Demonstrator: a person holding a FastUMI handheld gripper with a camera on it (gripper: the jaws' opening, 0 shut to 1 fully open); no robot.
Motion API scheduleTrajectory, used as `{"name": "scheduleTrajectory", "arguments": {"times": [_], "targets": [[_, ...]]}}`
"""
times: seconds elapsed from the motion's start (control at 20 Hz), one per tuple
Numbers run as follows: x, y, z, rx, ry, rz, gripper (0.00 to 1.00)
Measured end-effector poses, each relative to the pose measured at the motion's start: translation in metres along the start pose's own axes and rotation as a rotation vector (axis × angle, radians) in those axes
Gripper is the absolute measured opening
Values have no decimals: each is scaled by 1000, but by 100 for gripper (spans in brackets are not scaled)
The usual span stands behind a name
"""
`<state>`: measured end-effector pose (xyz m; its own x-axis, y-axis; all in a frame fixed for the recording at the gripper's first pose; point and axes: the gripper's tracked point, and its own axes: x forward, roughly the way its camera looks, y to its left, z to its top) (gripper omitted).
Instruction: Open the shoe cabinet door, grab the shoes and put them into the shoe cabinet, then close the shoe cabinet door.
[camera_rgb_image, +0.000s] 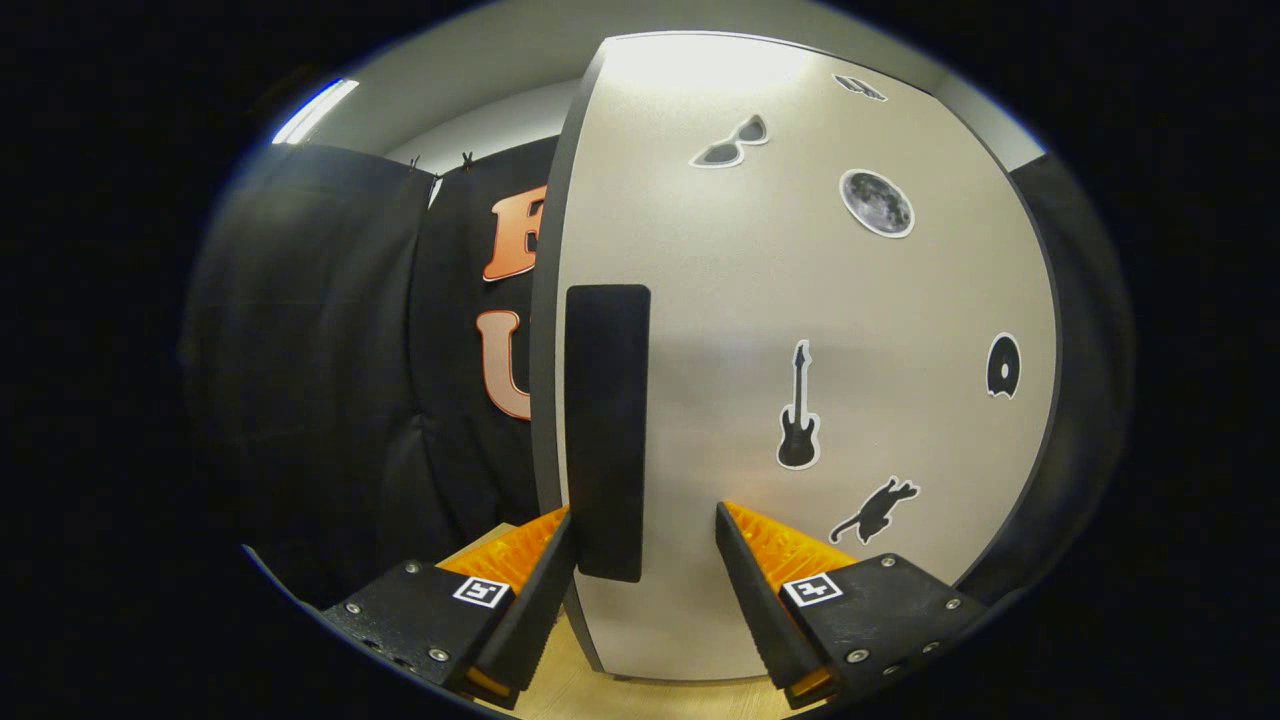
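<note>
The shoe cabinet door (800, 300) is a pale grey panel with several black stickers, standing close in front of me. A tall black handle (606, 430) runs down it near its left edge. My gripper (643, 515) is open, with the lower part of the handle between the fingers. The left finger (545, 570) sits right beside the handle's left side, at the door's dark edge (545, 350). A gap of bare door separates the right finger (745, 570) from the handle. Whether either finger touches the handle I cannot tell.
Black cloth (330, 400) hangs as the booth's wall to the left of and behind the cabinet. A light wooden surface (570, 690) shows under the fingers at the door's foot. A ceiling lamp (315, 110) glows above.
</note>
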<state>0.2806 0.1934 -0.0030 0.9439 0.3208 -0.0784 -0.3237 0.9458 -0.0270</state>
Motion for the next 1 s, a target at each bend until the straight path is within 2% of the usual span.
{"name": "scheduleTrajectory", "arguments": {"times": [0.35,0.6,1.0], "targets": [[-16,6,13,11,-43,-12,87],[-60,1,18,-20,-36,-49,89],[-153,-29,28,19,-48,-146,89]]}}
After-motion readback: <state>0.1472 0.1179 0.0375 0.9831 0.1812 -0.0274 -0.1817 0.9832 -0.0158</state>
